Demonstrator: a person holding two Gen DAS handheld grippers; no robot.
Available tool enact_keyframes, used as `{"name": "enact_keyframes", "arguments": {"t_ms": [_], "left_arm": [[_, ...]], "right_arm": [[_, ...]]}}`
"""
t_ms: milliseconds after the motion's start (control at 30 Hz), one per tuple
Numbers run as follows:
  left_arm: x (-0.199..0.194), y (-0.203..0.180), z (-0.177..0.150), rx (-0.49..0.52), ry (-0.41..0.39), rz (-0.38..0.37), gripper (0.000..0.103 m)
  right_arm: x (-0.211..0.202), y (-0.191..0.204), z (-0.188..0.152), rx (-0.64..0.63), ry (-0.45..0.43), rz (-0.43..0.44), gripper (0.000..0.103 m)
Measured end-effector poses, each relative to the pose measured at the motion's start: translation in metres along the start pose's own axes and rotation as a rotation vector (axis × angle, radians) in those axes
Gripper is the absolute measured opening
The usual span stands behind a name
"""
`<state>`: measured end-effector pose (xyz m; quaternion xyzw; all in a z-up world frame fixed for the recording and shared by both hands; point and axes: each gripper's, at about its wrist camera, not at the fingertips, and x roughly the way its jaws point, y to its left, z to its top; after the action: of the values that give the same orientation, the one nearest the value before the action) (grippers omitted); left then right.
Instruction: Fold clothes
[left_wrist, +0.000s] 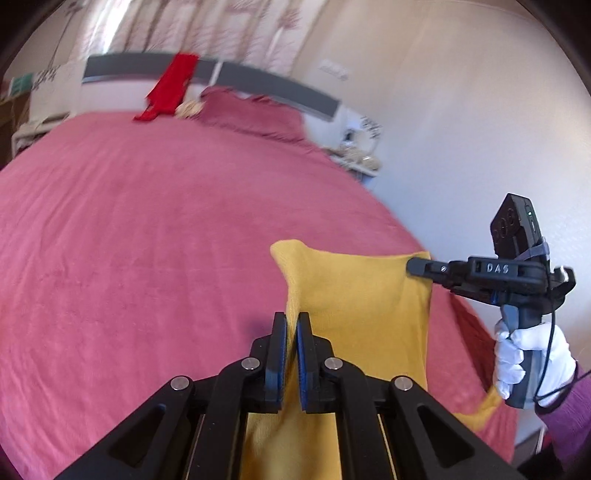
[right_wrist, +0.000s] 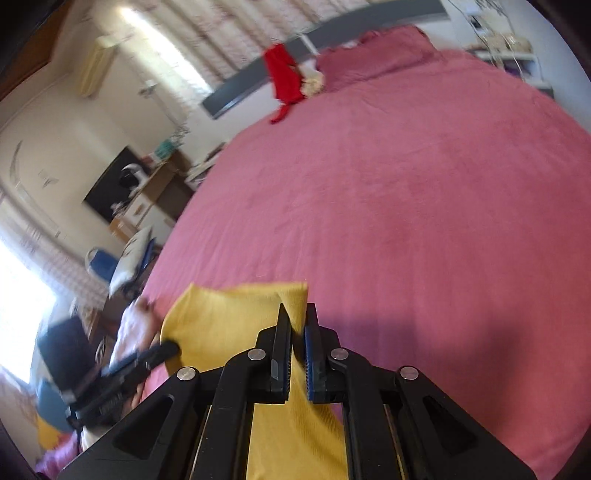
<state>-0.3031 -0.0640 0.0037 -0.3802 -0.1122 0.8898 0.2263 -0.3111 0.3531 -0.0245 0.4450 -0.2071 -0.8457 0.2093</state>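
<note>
We hold a yellow knit garment (left_wrist: 354, 306) stretched above the pink plush bedspread (left_wrist: 166, 221), left gripper (left_wrist: 291, 332) and right gripper (right_wrist: 297, 325) each clamped on a top corner, the cloth hanging unfolded.

Left gripper (left_wrist: 291, 325): black linkage arms, silver pivot screws, blue ribbed pads (left_wrist: 302, 354) on the inner finger faces. Right gripper (left_wrist: 410, 265): black body embossed "DAS", black camera module (left_wrist: 515, 225) with green indicator light, thin black cable. Right hand (left_wrist: 532, 358): white glove, purple sleeve (left_wrist: 570, 417)
</note>
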Motion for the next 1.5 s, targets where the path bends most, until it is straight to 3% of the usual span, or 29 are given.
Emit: {"name": "enact_keyframes", "arguments": {"t_ms": [133, 267, 333, 433, 500, 567, 633, 700, 733, 767, 800, 833, 867, 900, 1033, 1200, 1333, 1433, 1500], "left_arm": [[0.064, 0.026, 0.001, 0.011, 0.105, 0.053, 0.004], [0.124, 0.050, -0.024, -0.002, 0.287, 0.126, 0.005], [0.125, 0.058, -0.034, -0.020, 0.253, 0.108, 0.007], [0.112, 0.074, -0.033, -0.096, 0.230, 0.085, 0.008], [0.096, 0.086, -0.031, -0.132, 0.212, 0.109, 0.008], [0.069, 0.103, -0.030, -0.186, 0.177, 0.122, 0.007], [0.034, 0.115, -0.035, -0.221, 0.139, 0.152, 0.007], [0.001, 0.127, -0.037, -0.239, 0.103, 0.181, 0.007], [-0.020, 0.132, -0.043, -0.240, 0.092, 0.201, 0.007], [-0.039, 0.133, -0.053, -0.234, 0.086, 0.223, 0.007], [-0.058, 0.139, -0.068, -0.232, 0.080, 0.239, 0.007], [-0.079, 0.145, -0.083, -0.241, 0.081, 0.246, 0.008], [-0.095, 0.151, -0.099, -0.252, 0.088, 0.252, 0.008], [-0.112, 0.156, -0.116, -0.265, 0.095, 0.257, 0.008], [-0.163, 0.169, -0.197, -0.365, 0.109, 0.239, 0.008], [-0.168, 0.153, -0.269, -0.488, 0.154, 0.081, 0.008], [-0.150, 0.128, -0.297, -0.468, 0.223, -0.005, 0.008], [-0.145, 0.116, -0.306, -0.428, 0.229, 0.023, 0.010], [-0.148, 0.113, -0.306, -0.418, 0.208, 0.054, 0.010]], "right_arm": [[0.057, -0.031, 0.014, 0.060, 0.058, -0.017, 0.006], [0.114, -0.063, 0.029, 0.120, 0.117, -0.035, 0.007], [0.127, -0.067, 0.026, 0.099, 0.139, -0.050, 0.011], [0.121, -0.059, 0.008, 0.023, 0.138, -0.085, 0.013], [0.105, -0.048, -0.008, 0.006, 0.074, -0.089, 0.025], [0.095, -0.034, -0.026, -0.013, 0.053, -0.010, 0.035], [0.103, -0.019, -0.042, -0.059, 0.116, 0.024, 0.040], [0.125, -0.020, -0.048, -0.089, 0.194, -0.091, 0.039], [0.135, -0.024, -0.050, -0.085, 0.223, -0.154, 0.032], [0.136, -0.034, -0.046, -0.036, 0.206, -0.160, 0.015], [0.134, -0.042, -0.044, 0.017, 0.184, -0.165, 0.008], [0.123, -0.045, -0.046, 0.085, 0.140, -0.165, 0.008], [0.112, -0.048, -0.047, 0.154, 0.095, -0.164, 0.018], [0.101, -0.047, -0.050, 0.204, 0.058, -0.158, 0.019], [0.081, 0.027, -0.107, 0.037, 0.122, -0.066, 0.031], [0.085, 0.090, -0.206, -0.087, 0.270, 0.001, 0.035], [0.087, 0.110, -0.261, -0.132, 0.338, -0.077, 0.035], [0.090, 0.110, -0.278, -0.215, 0.355, -0.195, 0.036], [0.091, 0.110, -0.286, -0.229, 0.362, -0.188, 0.040]]}}
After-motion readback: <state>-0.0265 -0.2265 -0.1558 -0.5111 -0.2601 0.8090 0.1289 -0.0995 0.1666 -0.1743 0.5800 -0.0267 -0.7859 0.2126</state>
